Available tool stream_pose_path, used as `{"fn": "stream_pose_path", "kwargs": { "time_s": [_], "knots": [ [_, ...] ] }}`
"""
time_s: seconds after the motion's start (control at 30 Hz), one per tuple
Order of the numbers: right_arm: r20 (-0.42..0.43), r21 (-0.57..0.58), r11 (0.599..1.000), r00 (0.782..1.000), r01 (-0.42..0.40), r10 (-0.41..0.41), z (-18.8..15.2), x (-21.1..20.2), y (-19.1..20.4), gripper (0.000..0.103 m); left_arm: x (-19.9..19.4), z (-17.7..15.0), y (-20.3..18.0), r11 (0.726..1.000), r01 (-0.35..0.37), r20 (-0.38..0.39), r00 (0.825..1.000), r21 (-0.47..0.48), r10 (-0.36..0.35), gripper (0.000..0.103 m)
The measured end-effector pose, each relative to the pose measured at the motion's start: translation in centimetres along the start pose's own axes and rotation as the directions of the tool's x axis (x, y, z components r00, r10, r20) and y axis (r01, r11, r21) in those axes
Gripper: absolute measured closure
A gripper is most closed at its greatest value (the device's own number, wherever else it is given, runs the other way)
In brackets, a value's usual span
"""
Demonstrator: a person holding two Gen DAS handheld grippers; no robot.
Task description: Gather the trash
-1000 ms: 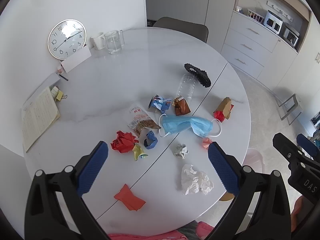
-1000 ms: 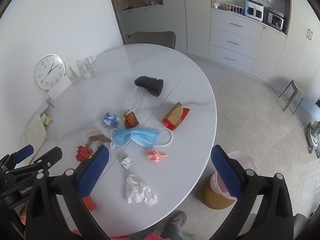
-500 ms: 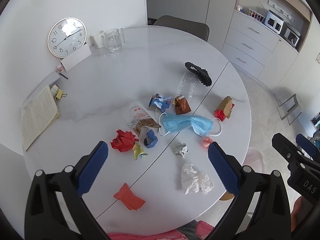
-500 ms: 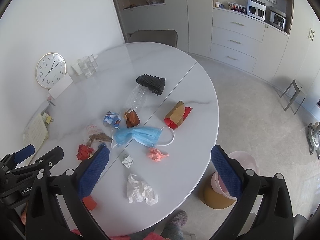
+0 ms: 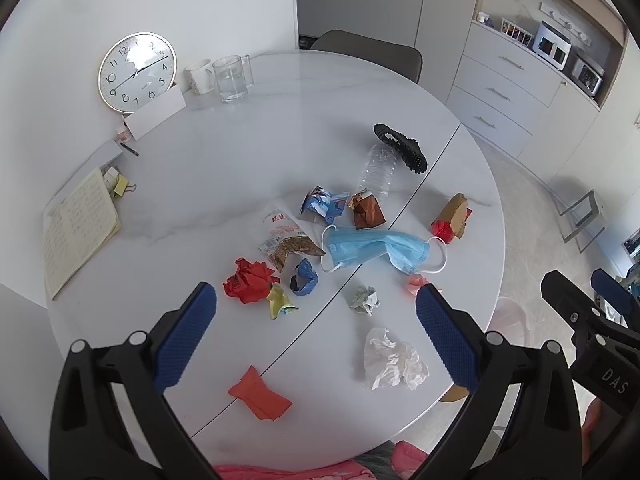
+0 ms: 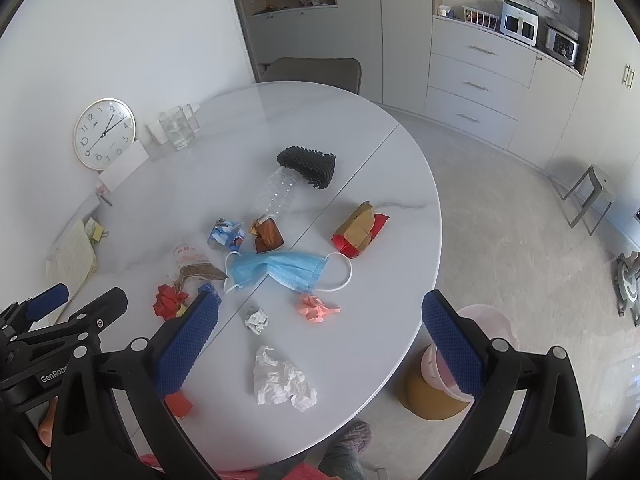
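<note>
— Looking along the left gripper (image 5: 316,320) first: what's it doing?
— Its blue-padded fingers (image 5: 185,344) are spread wide, holding nothing, above the near edge of the round white table (image 5: 240,152).
— And the trash?
— Scattered over the middle and near side. A blue face mask (image 5: 376,248) lies across the table's seam, a clear plastic bottle (image 5: 378,172) beyond it, touching a black ridged piece (image 5: 400,153). A red paper ball (image 5: 250,285) sits left of the seam, an orange-red wrapper (image 5: 260,394) nearest the edge, and a crumpled white tissue (image 5: 392,360) to its right.
— Anything else there?
— A wall clock (image 5: 137,73), a glass mug (image 5: 232,78) and an open notebook (image 5: 78,228) at the far-left rim.
— Now the right gripper's (image 6: 320,332) view?
— Open too, empty, fingers (image 6: 452,348) wide apart. Between them lie the tissue (image 6: 282,380), a small grey wad (image 6: 256,319) and a pink scrap (image 6: 316,308). The mask (image 6: 280,270) lies further in, a brown and red packet (image 6: 360,230) to its right.
— A bin?
— A pink bin (image 6: 486,322) stands on the floor just beside the table's right edge.
</note>
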State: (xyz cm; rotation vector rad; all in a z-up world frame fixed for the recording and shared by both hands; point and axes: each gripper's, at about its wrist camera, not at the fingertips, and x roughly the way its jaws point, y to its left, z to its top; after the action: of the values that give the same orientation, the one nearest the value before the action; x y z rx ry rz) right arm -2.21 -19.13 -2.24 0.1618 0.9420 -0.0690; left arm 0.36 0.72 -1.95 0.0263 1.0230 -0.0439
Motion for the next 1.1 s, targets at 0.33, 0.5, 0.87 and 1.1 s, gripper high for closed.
{"fn": "stream_pose_path", "kwargs": {
  "time_s": [0.33,0.5,0.87,1.1],
  "knots": [
    [-0.006,0.001,1.0,1.0,0.003,-0.003,-0.17,0.16,-0.13,0.002,0.03,-0.06,0.1,1.0,0.0,-0.004,1.0,0.001,0.0,0.007],
    [-0.007,0.0,1.0,1.0,0.002,-0.002,-0.2,0.18,-0.17,0.002,0.04,-0.05,0.13,1.0,0.001,-0.004,1.0,0.0,-0.001,0.007],
    [-0.012,0.001,1.0,1.0,-0.004,0.004,-0.33,0.35,-0.29,0.002,0.18,-0.21,0.27,1.0,-0.003,-0.005,1.0,-0.002,0.003,0.007],
    [-0.02,0.007,1.0,1.0,-0.016,0.016,-0.29,0.28,-0.23,0.002,0.22,-0.18,0.2,1.0,-0.007,-0.003,1.0,0.004,0.007,0.007]
  ]
}}
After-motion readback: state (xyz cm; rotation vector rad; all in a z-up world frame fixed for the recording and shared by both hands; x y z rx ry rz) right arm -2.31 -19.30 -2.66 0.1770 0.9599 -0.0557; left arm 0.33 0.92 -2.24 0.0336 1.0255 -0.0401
